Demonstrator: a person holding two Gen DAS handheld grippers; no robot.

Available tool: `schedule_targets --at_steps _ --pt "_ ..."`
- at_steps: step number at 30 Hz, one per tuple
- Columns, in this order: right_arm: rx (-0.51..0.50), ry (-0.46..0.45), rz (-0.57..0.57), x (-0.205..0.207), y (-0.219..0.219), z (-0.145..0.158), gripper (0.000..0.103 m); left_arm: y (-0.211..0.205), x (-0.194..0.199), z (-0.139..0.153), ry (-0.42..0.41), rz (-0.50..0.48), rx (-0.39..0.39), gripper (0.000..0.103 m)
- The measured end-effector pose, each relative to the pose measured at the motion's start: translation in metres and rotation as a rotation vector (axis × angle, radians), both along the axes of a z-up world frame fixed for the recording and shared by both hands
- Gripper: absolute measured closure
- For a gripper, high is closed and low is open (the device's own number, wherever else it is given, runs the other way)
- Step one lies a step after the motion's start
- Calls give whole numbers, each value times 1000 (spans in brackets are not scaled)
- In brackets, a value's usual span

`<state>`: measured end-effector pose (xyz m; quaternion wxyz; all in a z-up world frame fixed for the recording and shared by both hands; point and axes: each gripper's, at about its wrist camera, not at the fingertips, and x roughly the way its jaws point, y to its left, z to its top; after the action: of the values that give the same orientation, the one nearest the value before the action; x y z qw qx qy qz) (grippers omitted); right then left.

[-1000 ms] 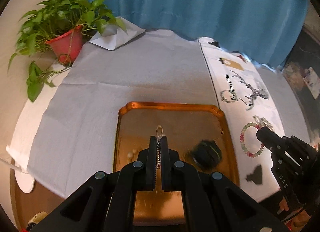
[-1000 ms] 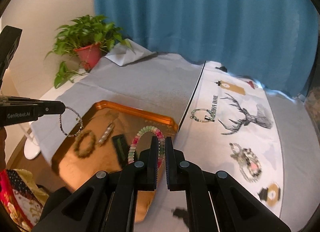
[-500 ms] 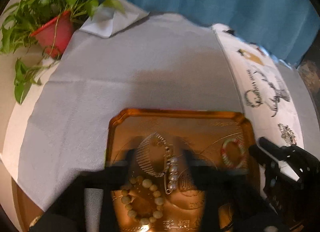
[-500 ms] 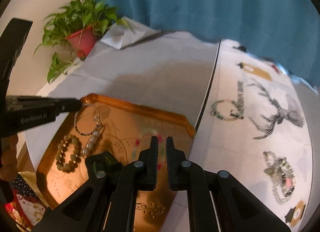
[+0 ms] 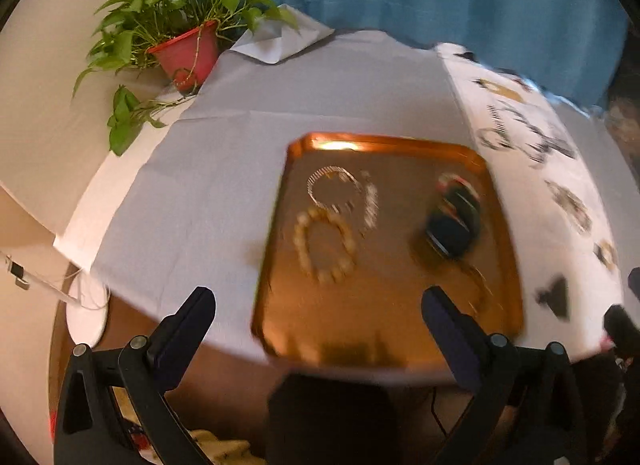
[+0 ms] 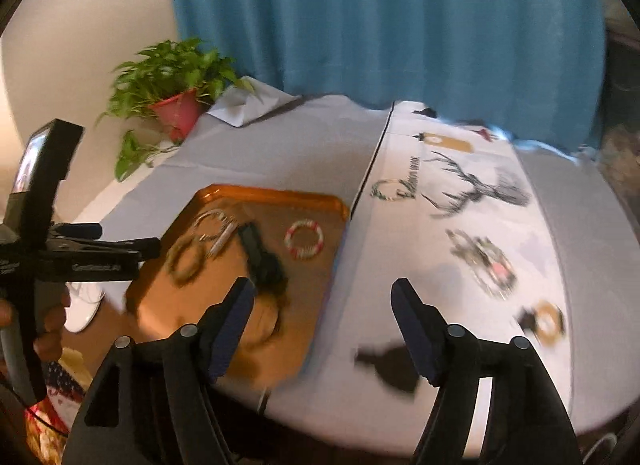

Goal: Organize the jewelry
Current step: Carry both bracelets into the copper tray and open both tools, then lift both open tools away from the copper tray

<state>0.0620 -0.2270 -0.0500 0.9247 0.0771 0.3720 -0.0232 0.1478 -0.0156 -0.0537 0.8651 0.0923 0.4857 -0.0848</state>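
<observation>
An orange tray point(image 5: 400, 329) point(image 6: 168, 305) lies on the grey cloth. In it lie a thin chain bracelet point(image 5: 332, 189), a wooden bead bracelet point(image 5: 324, 249) point(image 6: 186, 261), a pearl clip point(image 5: 370, 205) and a red-green bead bracelet point(image 6: 305, 239) point(image 5: 456, 185). My left gripper point(image 5: 318, 317) is open and empty, pulled back over the tray's near edge. My right gripper point(image 6: 324, 321) is open and empty above the tray's right rim. More bracelets lie on the white runner: a dark one point(image 6: 386, 189), a crystal one point(image 6: 484, 261) and a gold one point(image 6: 546, 321).
A potted plant point(image 5: 180, 37) stands at the back left with a folded cloth point(image 5: 280, 41) beside it. A blue curtain point(image 6: 380, 25) hangs behind. A dark clip-like object point(image 6: 262, 257) lies in the tray. The table's front edge is near.
Both grippers opened. The left one let the chain bracelet go into the tray, the right one let go the red-green bracelet. Both pulled back and up from the tray.
</observation>
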Motion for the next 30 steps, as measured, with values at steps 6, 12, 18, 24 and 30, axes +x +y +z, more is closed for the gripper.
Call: schedule_targets --at_steps 6,12,18,24,30 --pt "-36 -18 -8 -95 27 23 29 -4 -91 35 -92 -76 -11 1" --pt "-55 -61 -1 -153 47 38 29 -11 -155 55 -177 -138 39 1" --pt "-88 -99 9 -185 53 53 28 -8 -178 67 -206 -135 33 1" --pt "-80 -125 -9 -203 50 61 28 -11 -188 74 -227 -141 37 1" --pt "-74 -127 -8 -206 49 60 28 -14 -191 76 -240 -147 43 1"
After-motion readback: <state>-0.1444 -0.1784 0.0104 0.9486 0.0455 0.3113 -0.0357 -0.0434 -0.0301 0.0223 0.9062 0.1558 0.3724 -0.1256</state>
